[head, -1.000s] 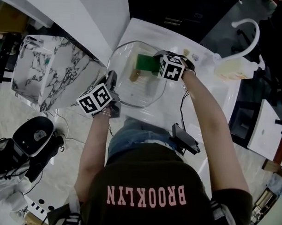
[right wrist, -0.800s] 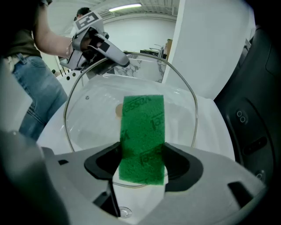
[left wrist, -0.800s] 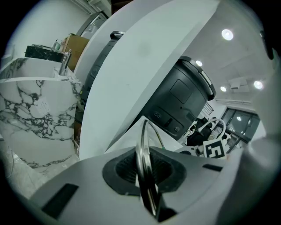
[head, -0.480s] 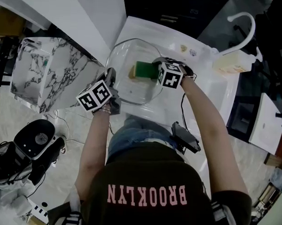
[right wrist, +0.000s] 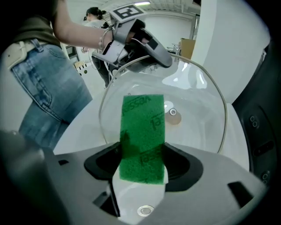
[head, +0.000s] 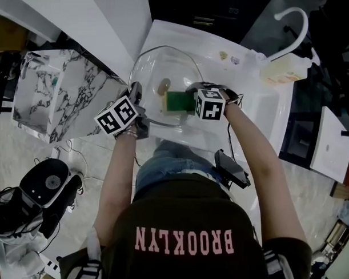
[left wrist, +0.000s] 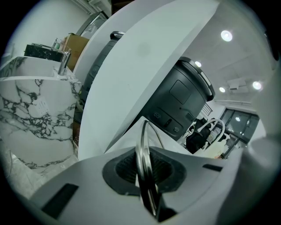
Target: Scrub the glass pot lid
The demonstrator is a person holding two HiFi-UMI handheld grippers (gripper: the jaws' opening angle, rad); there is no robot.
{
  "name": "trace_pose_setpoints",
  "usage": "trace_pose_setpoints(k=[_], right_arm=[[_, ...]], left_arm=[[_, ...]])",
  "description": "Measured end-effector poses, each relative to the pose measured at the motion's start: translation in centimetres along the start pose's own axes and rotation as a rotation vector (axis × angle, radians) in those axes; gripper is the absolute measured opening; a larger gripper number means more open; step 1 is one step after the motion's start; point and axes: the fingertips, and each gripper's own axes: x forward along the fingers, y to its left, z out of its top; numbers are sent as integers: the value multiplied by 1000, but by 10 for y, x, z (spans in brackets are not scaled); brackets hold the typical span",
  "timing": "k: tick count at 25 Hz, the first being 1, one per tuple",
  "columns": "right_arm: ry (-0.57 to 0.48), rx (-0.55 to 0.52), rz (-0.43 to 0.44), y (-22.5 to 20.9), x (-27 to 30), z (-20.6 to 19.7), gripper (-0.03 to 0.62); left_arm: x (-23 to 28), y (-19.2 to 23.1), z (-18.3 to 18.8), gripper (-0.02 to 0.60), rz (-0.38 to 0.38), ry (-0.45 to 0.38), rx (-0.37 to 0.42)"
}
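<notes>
The round glass pot lid (head: 158,70) with a steel rim is held over the white sink, tilted. My left gripper (head: 137,93) is shut on the lid's rim (left wrist: 144,171) at its near left edge. My right gripper (head: 191,98) is shut on a green scouring sponge (head: 177,101) that lies flat against the glass, just right of the lid's centre knob (head: 163,85). In the right gripper view the sponge (right wrist: 143,134) stretches up across the lid (right wrist: 197,114), and the left gripper (right wrist: 139,50) shows at the lid's far rim.
A white sink basin (head: 261,107) lies under the lid, with a curved white faucet (head: 292,28) and a soap bottle (head: 282,71) at the back right. A marbled cabinet (head: 56,95) stands at the left. A black round appliance (head: 44,186) sits on the floor.
The right gripper has drawn the sponge down across the lid toward the near rim. The left gripper has kept its hold on the rim.
</notes>
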Motion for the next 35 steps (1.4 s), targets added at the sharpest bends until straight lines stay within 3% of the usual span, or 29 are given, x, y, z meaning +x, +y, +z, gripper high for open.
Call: trace_pose_setpoints(k=[11,20,26,30,35], right_arm=[[-9,-128,52,28,-7,11,282],[-124,102,-112,-70,-35,7,282],[-183,216,-114,-119,-36,9,282],[-198,248,-91,-134,-20,8,282],[-192,250,-101,-145,-9,-1,282]], left_arm=[[3,-1,-2,21,-8,15,9],[2,4,0,21,7,6,4],[2,1,3,21,11,6,32],[-2,2,11,21,50,2,91],[-3,1,11,25,55,3,106]])
